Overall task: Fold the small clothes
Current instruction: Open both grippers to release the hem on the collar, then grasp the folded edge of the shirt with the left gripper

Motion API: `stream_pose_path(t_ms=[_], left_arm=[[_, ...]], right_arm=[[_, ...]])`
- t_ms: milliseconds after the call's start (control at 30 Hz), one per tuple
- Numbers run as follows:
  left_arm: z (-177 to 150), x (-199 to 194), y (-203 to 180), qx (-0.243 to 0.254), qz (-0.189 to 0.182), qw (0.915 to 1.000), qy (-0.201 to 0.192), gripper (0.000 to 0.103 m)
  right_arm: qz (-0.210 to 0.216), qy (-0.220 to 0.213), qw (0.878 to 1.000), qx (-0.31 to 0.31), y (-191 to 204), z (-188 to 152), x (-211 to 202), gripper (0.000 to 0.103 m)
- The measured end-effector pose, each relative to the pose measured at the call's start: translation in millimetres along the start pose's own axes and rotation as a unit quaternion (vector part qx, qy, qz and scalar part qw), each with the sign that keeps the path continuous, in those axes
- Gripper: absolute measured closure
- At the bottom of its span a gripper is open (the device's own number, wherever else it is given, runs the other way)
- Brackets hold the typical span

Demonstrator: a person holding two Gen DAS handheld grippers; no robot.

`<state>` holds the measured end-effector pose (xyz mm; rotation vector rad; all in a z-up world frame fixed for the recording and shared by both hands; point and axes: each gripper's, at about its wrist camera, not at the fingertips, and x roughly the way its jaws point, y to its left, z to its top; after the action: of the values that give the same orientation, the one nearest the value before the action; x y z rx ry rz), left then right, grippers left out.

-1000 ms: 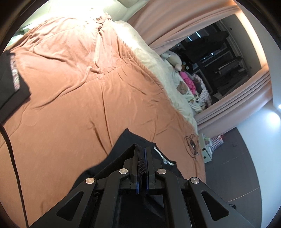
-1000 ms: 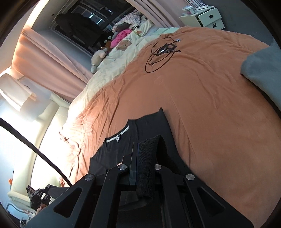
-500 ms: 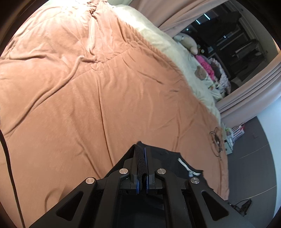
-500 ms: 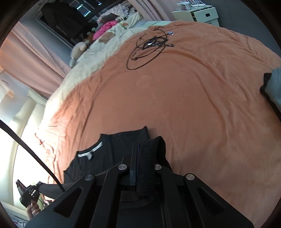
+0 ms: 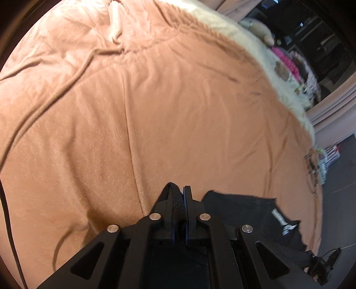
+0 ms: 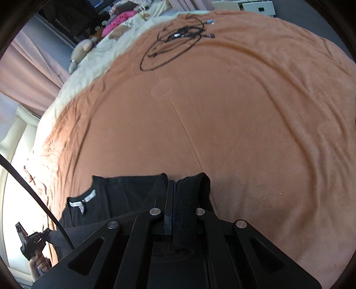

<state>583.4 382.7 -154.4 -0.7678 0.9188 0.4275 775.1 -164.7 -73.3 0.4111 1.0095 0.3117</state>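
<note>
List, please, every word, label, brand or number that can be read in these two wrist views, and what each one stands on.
No text can be read in either view.
Neck label inside the collar of the black garment: white with marks, too small and blurred to read.
The same neck label in the left wrist view: blurred, unreadable.
Cabinet past the orange bedspread: no lettering visible.

Bedspread (image 5: pixel 155 106): orange-brown cloth, soft short nap, matt, creased at upper left of frame. Black garment (image 6: pixel 131 191): matt knit cloth, woven neck label. Left gripper (image 5: pixel 180 200), right gripper (image 6: pixel 178 195): matt black plastic, bright metal pins. Cable coil (image 6: pixel 173 42): thin, black, smooth, top centre of frame.
</note>
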Motion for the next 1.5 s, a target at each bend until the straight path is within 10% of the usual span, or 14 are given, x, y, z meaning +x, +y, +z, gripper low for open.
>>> stream_pose_path(t_ms=[67, 200, 267, 300, 933, 1500], left_arm=[[-3, 2, -2, 0.004, 0.006, 1.0, 0.001, 0.093], [-10, -5, -7, 0.023, 0.015, 0.9996, -0.011, 0.047], [-17, -14, -12, 0.043, 0.005, 0.9989, -0.019, 0.044], [-20, -18, -14, 0.055, 0.002, 0.9983, -0.018, 0.044], [-84, -13, -17, 0.213, 0.08, 0.9717, 0.066, 0.044], [-36, 29, -42, 0.228, 0.091, 0.9676, 0.058, 0.043]], right_arm=[[-0.003, 0.007, 1.0, -0.011, 1, -2, -1, 0.103], [0.0, 0.009, 1.0, -0.015, 1, 5, -11, 0.084], [-0.011, 0.0, 0.999, -0.033, 3, 3, -21, 0.036], [-0.015, -0.007, 0.999, -0.04, 4, 0, -27, 0.031], [-0.12, 0.073, 0.976, -0.166, 32, -48, -36, 0.031], [-0.141, 0.059, 0.975, -0.164, 42, -8, 19, 0.031]])
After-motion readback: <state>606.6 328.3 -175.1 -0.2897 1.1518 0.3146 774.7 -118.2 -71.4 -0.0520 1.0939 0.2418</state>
